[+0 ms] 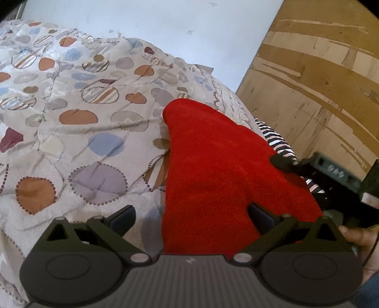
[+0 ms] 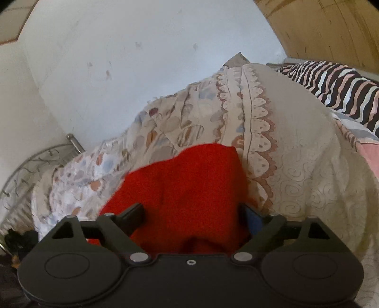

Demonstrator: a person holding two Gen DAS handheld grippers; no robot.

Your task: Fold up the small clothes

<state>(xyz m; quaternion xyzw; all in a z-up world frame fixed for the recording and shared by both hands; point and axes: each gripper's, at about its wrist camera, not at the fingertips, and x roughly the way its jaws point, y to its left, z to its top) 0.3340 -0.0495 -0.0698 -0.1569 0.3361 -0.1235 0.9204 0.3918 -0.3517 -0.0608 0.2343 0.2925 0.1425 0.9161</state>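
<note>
A red fleece garment (image 1: 213, 170) lies on a patterned quilt (image 1: 71, 106). My left gripper (image 1: 191, 218) is open, its fingers wide apart, and the red cloth lies between them and over the right finger (image 1: 260, 216). In the right wrist view the red garment (image 2: 189, 189) fills the gap of my right gripper (image 2: 191, 218), which is also open with the cloth lying between the fingers. The right gripper also shows at the right edge of the left wrist view (image 1: 331, 175), with one finger resting on the garment's edge.
The quilt covers a bed next to a pale wall (image 1: 165, 21). A wooden panel (image 1: 319, 71) stands at the right. A black, white and pink striped cloth (image 2: 336, 85) lies beyond the garment. A metal bed frame (image 2: 35, 161) shows at the left.
</note>
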